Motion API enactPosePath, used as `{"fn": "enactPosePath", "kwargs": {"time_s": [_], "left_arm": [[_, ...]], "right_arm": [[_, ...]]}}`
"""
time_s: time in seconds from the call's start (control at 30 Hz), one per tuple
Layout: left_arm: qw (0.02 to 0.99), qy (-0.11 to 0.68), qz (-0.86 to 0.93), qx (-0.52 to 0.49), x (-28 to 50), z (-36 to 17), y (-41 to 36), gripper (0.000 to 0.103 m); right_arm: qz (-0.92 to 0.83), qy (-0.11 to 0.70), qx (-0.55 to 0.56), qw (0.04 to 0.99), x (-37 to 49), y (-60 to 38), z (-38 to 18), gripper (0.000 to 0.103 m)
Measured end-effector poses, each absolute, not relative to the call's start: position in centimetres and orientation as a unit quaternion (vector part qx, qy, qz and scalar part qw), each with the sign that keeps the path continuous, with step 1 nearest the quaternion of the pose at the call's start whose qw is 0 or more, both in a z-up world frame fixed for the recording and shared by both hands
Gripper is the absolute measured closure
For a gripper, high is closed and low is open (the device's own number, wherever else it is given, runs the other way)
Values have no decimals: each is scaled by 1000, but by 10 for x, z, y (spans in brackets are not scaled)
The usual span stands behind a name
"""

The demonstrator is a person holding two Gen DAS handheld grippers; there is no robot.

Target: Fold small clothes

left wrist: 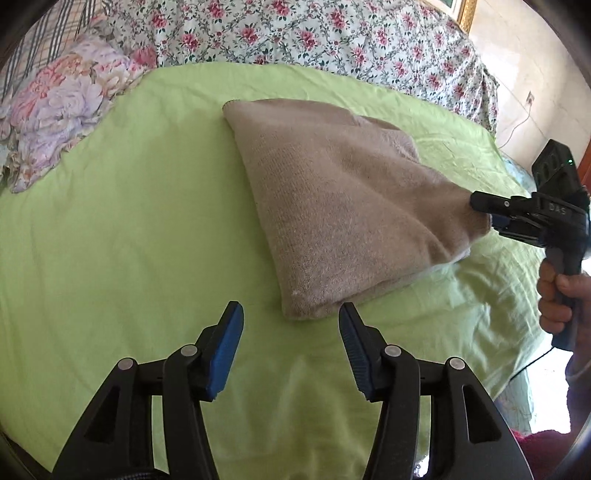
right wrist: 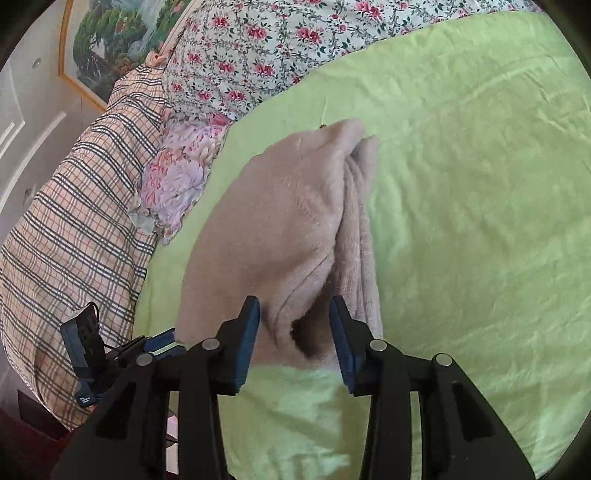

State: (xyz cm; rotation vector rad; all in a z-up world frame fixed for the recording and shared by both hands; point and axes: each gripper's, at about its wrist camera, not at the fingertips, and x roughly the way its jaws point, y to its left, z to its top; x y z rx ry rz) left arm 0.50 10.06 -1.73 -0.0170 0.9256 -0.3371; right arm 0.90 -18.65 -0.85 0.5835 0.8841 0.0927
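A beige knitted garment (left wrist: 340,206), folded into a thick wedge, lies on the green sheet (left wrist: 129,240). My left gripper (left wrist: 291,314) is open and empty, just short of the garment's near corner. My right gripper (left wrist: 480,218) reaches in from the right, and the garment's right corner is lifted up to its jaws. In the right wrist view that gripper (right wrist: 293,306) has its jaws apart around the garment's bunched near edge (right wrist: 295,236); the pads do not visibly press the cloth.
A floral quilt (left wrist: 295,33) lies along the far side of the bed, with a flowered pillow (left wrist: 66,107) and a plaid pillow (right wrist: 66,240) at one end. A framed picture (right wrist: 110,40) hangs on the wall behind.
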Motion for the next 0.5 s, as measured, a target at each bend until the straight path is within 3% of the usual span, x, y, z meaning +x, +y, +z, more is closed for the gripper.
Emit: {"fn": "enactPosePath", "kwargs": {"time_s": [0.13,0.17,0.2,0.3,0.37,0.5], "left_arm": [[886,440,-147,11,16,-24,92,49],[886,443,-138,20,18,-29,88,55],[886,444,-130,27,19,-31,85,68],[895,433,-105,26,16,-28,82,87],[903,419,-91,23,11,-22,81,90],[890,447,-88,-9,15,-32,85,92]], "right_arm": [[47,431,258,863,16,-178,-12,65],[49,435,255,862,18,-176,-13,72],[50,438,254,861,20,-175,-13,94],[66,399,256,878,13,-177,9,95],[74,373,238,894,4,-182,24,95],[37,430,224,874,2,-192,-8,95]]}}
